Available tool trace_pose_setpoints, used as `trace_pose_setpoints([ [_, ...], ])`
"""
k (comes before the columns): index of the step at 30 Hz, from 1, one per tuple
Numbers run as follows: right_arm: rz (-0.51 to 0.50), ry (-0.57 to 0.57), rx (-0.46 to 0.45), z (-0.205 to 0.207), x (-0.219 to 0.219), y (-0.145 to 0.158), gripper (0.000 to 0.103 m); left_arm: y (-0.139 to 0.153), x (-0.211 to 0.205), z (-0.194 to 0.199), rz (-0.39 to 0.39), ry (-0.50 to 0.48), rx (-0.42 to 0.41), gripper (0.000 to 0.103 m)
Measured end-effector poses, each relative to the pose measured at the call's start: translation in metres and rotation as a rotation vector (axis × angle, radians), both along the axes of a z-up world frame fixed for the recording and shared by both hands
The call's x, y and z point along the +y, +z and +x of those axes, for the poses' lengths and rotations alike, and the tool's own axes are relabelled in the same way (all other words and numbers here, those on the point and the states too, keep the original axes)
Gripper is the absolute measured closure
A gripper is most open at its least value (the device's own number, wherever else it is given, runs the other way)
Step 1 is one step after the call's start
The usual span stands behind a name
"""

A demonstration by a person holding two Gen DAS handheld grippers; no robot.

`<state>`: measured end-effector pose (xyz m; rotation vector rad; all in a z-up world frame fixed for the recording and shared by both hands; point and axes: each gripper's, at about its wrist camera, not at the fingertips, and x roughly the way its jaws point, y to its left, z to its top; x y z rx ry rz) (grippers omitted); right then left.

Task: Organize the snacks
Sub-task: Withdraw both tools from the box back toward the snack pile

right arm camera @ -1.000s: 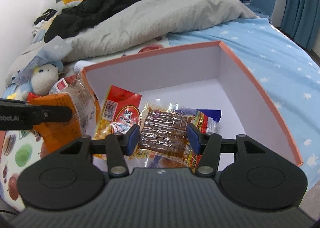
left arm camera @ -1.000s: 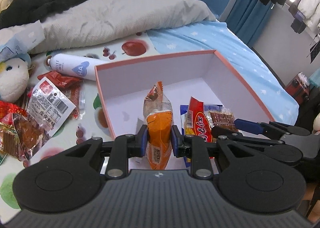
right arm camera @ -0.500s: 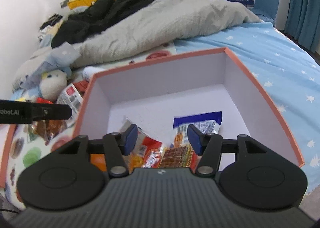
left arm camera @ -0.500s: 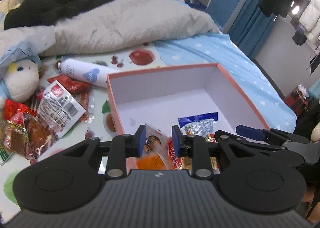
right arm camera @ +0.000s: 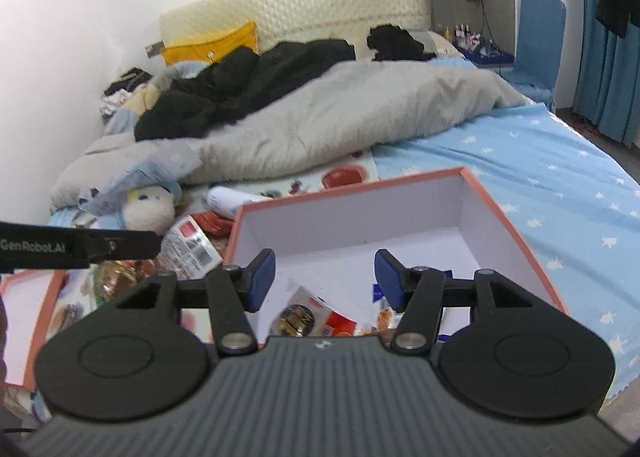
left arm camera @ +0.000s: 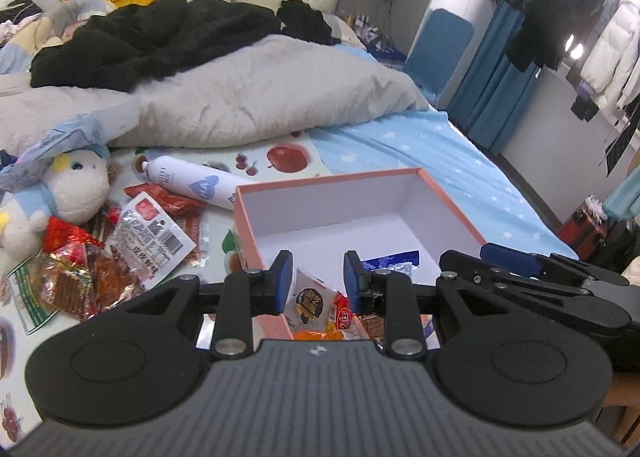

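Observation:
A salmon-rimmed white box (left arm camera: 452,205) lies on the bed; it also shows in the right wrist view (right arm camera: 500,213). Several snack packets lie at its near end, among them an orange-and-clear packet (left arm camera: 310,303), also in the right wrist view (right arm camera: 300,315), and a blue packet (left arm camera: 394,261). My left gripper (left arm camera: 316,277) is open and empty above the box's near left corner. My right gripper (right arm camera: 324,277) is open and empty above the box's near end. A pile of loose snack packets (left arm camera: 132,245) lies left of the box.
A white tube bottle (left arm camera: 188,183) lies behind the box's left corner. A plush toy (left arm camera: 68,189) sits at the far left. A grey duvet (left arm camera: 240,101) and black clothes (left arm camera: 160,37) cover the bed behind. The box lid (right arm camera: 32,313) lies at left.
My left gripper has let go of the orange packet, which now lies in the box. Both grippers have risen and pulled back from the box; the right one stays open.

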<state>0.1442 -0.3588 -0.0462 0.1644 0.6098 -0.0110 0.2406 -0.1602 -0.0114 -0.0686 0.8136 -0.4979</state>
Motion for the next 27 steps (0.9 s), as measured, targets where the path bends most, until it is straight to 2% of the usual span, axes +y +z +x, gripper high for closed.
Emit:
trace_pose_setpoints([
  [19, -0.006, 0.108, -0.109, -0.033, 0.066, 0.032, 0.045, 0.025, 0.087, -0.061, -0.045, 0.12, -0.074, 0.072],
  [27, 0.021, 0.155, -0.108, -0.04, 0.095, 0.023, 0.045, 0.023, 0.115, -0.085, -0.013, 0.176, -0.105, 0.072],
])
